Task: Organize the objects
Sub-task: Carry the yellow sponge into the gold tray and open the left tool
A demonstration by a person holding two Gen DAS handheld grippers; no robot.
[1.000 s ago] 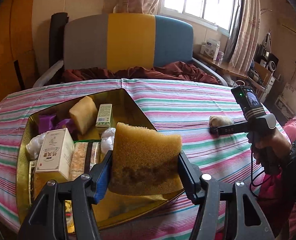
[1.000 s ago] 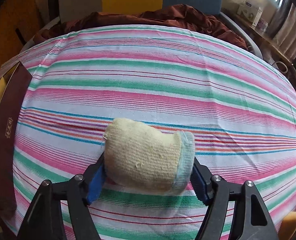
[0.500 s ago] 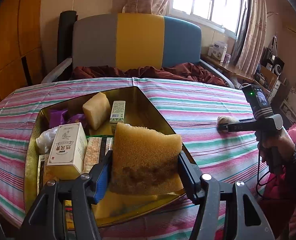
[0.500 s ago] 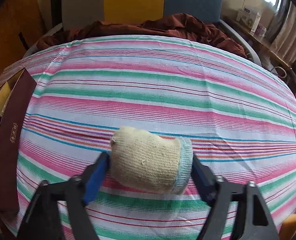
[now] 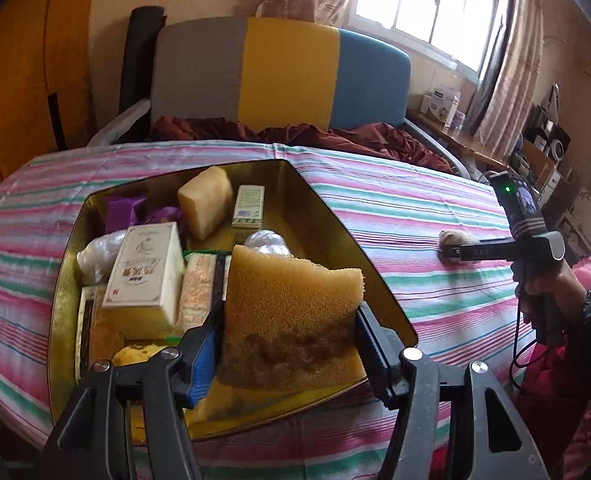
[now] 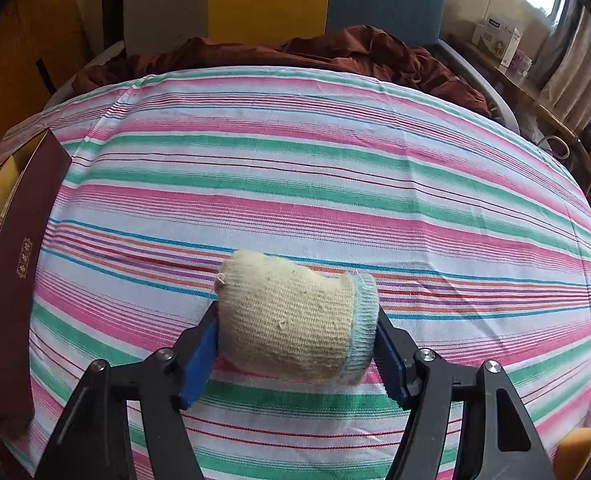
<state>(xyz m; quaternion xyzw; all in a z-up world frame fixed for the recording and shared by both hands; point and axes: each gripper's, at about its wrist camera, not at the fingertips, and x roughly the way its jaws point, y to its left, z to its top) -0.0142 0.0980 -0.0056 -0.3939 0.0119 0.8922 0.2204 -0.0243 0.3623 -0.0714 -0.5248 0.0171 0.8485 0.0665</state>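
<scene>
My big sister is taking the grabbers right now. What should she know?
Left gripper: shut on the yellow sponge, held above the near end of the gold box.
Right gripper: shut on the rolled knit sock, over the striped cloth, to the right of the box.
Done: the box already holds a white carton, a pale foam block, a small green-and-white carton and some wrapped items.
Left: put the sponge into the box, then probably bring the sock over and put it in too.
</scene>
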